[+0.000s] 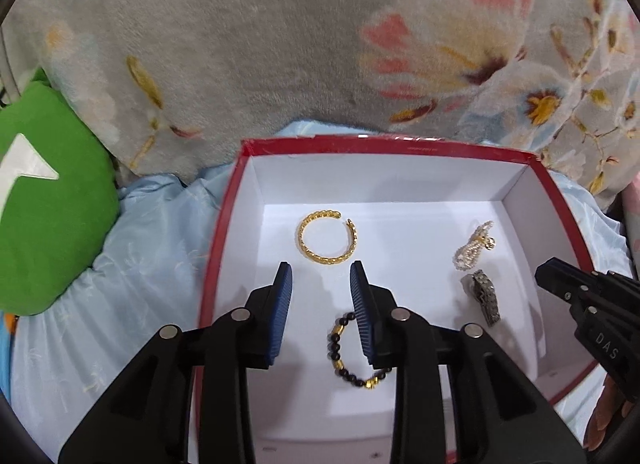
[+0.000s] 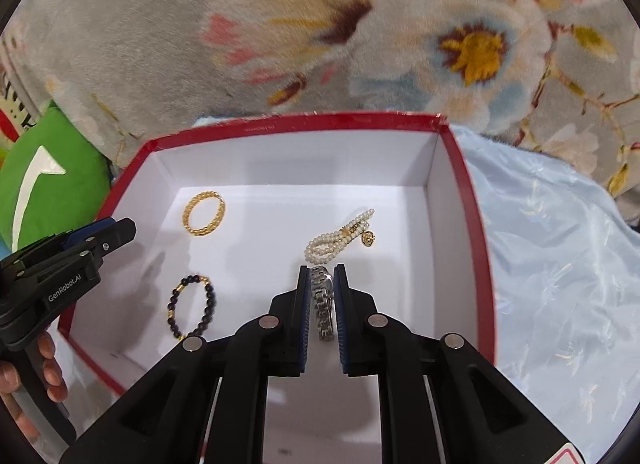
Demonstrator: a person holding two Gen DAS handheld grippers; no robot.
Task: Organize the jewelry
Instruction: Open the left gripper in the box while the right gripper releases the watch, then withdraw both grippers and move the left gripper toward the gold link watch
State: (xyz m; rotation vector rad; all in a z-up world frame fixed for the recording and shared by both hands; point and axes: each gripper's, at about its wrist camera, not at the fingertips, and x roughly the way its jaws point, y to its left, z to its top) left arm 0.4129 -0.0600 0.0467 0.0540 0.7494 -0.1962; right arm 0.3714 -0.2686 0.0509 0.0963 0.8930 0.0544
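Silver watch between right gripper pads, inside red box

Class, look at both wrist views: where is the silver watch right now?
The silver watch is inside the red box, between the fingers of the right hand-held gripper, just below the pearl bracelet. In the left wrist view it sits at the box's right side.

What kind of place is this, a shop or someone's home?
Probably a home, likely a bed: a plush grey floral blanket, light blue satin bedding and a green cushion surround the red jewelry box.
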